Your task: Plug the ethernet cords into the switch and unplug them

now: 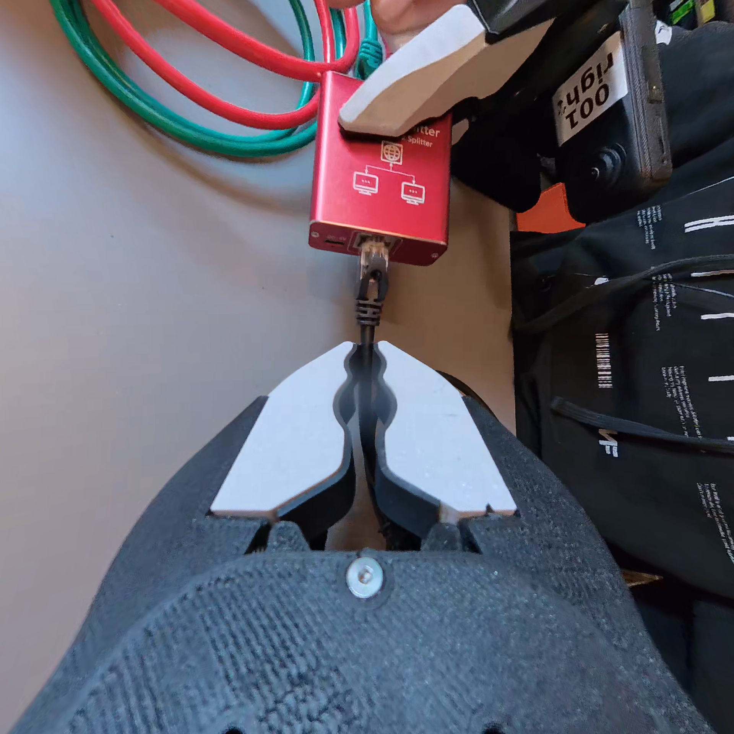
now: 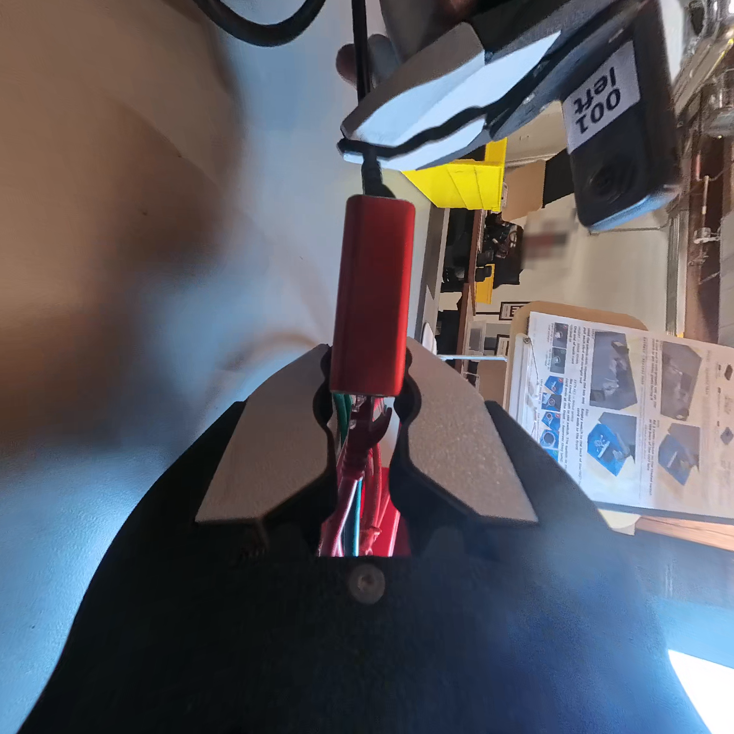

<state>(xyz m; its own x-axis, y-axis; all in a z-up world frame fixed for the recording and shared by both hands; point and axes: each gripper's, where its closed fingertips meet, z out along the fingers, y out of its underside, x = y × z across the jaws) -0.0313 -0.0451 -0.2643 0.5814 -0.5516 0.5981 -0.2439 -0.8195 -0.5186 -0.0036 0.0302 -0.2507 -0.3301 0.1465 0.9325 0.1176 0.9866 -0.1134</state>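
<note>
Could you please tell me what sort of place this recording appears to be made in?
Probably a workshop or lab workbench. Beyond the pale table stand a yellow storage bin and cluttered shelving, and an illustrated instruction sheet sits propped on a board to the right.

We hold the red metal box-shaped switch (image 2: 371,302) by its near end in our right tool (image 2: 367,363), red cord (image 2: 355,449) and green cord (image 2: 342,409) trailing back. The left tool (image 2: 359,149) pinches a black cord (image 2: 371,174) at its far end.

Matt brushed-metal red switch (image 1: 380,186); smooth glossy plastic-sheathed green cords (image 1: 167,119); grainy matt tongs (image 1: 365,349).
</note>
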